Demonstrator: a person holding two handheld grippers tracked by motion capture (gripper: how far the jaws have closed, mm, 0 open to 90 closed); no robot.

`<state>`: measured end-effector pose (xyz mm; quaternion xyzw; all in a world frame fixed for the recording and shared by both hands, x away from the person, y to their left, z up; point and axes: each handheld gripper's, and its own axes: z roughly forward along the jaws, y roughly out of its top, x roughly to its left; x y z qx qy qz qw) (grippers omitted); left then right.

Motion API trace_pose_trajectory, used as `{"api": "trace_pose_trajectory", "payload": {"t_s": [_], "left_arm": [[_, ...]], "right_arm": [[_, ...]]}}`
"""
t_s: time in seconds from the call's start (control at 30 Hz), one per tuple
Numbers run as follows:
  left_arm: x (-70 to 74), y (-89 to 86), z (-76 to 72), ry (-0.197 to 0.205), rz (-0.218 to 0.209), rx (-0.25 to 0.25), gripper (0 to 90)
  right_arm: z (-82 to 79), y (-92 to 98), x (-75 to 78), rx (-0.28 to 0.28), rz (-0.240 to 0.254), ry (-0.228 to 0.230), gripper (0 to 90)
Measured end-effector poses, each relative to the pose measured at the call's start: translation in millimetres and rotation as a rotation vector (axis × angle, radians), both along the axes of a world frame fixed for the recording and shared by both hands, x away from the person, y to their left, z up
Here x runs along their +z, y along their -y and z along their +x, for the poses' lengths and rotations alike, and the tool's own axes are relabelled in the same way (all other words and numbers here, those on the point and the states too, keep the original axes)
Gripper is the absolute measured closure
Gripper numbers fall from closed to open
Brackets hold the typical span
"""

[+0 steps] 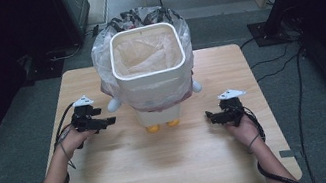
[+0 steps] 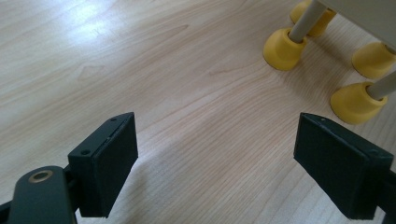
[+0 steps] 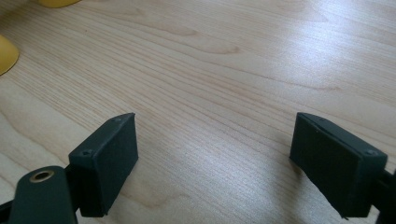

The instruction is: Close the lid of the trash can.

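Landmark: a white bin [image 1: 150, 76] stands upright on the far middle of my wooden counter [image 1: 174, 165], raised on short legs with yellow feet [image 2: 282, 49].
Bin lining: a clear plastic bag [image 1: 104, 56] lines the bin and billows over its rim on all sides.
Bin contents: I see the crumpled liner inside; whether anything lies under it I cannot tell.
Side knobs: a small white rounded piece [image 1: 113, 104] sticks out low on each side of the bin.
My left tongs [image 1: 105, 123]: to the left of the bin, near its feet and apart from them; jaws spread wide, holding nothing.
My right tongs [image 1: 212, 116]: to the right of the bin, a little nearer to me, well apart from it; jaws spread wide, holding nothing.
In the way: bare wood lies between each pair of tongs and the bin.
Around: dark cables [image 1: 296, 78] trail over the grey floor right of the counter; black stands sit beyond the bin.
Hard to make out: something dark behind the bin's far rim, hidden by the bag.
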<state>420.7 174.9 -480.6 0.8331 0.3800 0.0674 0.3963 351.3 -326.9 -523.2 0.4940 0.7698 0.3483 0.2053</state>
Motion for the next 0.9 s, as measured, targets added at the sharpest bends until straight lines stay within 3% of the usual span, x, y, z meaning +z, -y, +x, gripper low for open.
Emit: {"api": "trace_pose_trajectory", "payload": {"t_s": [0.57,0.9], "left_arm": [[-18.5,-3.8,-10.5,0.037,-0.017,-0.003,13.7],[-28.8,-7.5,-12.7,0.054,0.022,-0.002,13.7]], "right_arm": [[0.0,0.0,0.0,0.001,-0.001,0.000,14.8],[0.1,-0.1,0.0,0.001,-0.001,0.000,14.8]]}}
